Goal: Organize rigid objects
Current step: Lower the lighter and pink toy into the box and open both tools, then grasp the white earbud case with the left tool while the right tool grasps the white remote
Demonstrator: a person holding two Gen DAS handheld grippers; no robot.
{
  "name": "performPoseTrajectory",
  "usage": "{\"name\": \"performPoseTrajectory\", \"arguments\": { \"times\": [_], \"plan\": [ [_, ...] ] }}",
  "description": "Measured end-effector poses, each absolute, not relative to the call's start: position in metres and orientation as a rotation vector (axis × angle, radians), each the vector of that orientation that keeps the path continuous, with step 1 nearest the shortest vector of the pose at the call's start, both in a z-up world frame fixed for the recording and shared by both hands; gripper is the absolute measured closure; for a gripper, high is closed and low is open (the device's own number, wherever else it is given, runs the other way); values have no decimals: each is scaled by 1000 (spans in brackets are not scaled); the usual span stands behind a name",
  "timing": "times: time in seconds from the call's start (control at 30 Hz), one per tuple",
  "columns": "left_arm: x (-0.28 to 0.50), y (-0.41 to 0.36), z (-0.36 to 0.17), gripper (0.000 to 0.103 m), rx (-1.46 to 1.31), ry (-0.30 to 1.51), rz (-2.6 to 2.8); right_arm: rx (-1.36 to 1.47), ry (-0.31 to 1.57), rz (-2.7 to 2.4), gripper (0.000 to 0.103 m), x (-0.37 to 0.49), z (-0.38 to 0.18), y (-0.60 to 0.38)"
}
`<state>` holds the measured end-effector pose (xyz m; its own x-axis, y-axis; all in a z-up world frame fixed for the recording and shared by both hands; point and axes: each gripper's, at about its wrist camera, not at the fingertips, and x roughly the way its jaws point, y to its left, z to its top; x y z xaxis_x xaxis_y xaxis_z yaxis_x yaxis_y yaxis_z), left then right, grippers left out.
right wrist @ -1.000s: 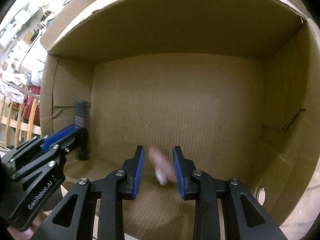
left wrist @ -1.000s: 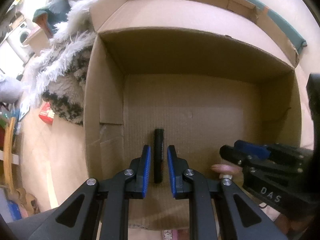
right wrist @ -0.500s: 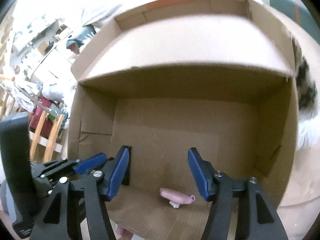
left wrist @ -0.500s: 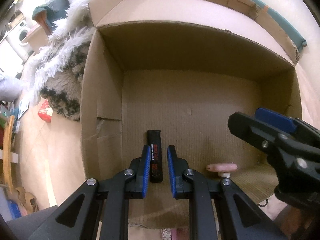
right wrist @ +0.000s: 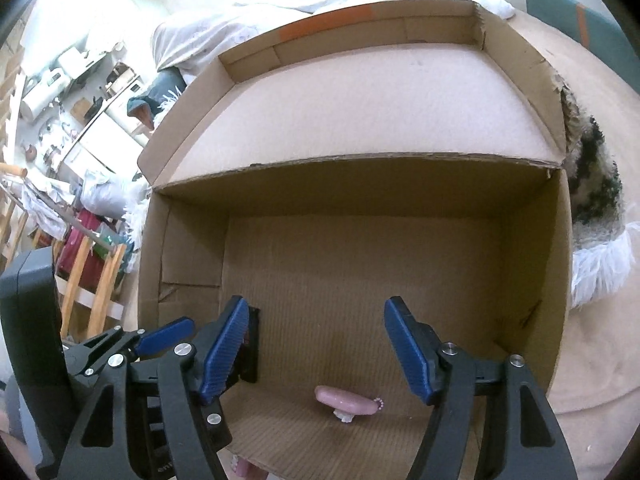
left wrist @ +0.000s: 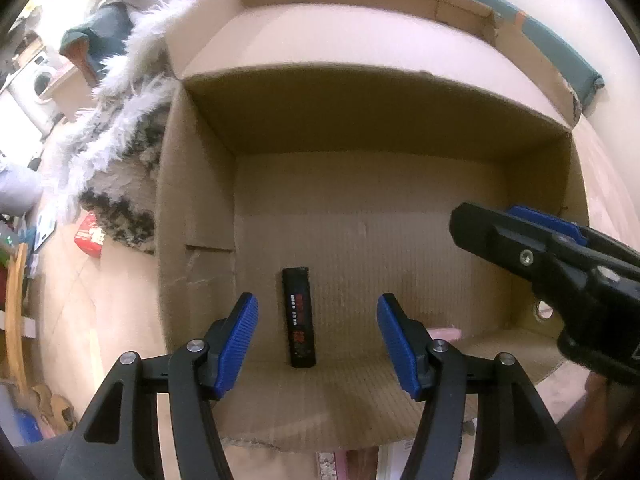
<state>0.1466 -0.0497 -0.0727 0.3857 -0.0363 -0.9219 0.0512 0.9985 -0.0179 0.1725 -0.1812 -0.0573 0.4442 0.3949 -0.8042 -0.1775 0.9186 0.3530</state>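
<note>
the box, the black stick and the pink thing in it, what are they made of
Box: corrugated cardboard, matte brown; fine ribbing on the floor, torn ragged edges.
Black stick: looks like hard plastic, slightly glossy, flat-sided with red and white printing; could be a coated casing.
Pink thing: smooth and shiny, so glazed ceramic or glossy plastic; I can't tell which.

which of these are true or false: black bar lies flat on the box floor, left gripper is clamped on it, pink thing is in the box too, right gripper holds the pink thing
The black bar lies flat on the cardboard box floor: true.
The left gripper is clamped on it: false; its jaws have just been opening and stand clear of the bar.
The pink object is in the box too: true.
The right gripper holds the pink object: false; its jaws are open above it.
</note>
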Motion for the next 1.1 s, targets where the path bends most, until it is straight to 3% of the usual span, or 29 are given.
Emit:
{"name": "performPoseTrajectory", "arguments": {
  "times": [0.6, 1.1],
  "plan": [
    [89, -26, -9, 44, -27, 1086, -25, 251, 1009, 354, 29, 107, -29, -205],
    [48, 17, -54, 44, -181, 1197, 74, 317, 1084, 312, 29, 54, -49, -225]
  ]
}}
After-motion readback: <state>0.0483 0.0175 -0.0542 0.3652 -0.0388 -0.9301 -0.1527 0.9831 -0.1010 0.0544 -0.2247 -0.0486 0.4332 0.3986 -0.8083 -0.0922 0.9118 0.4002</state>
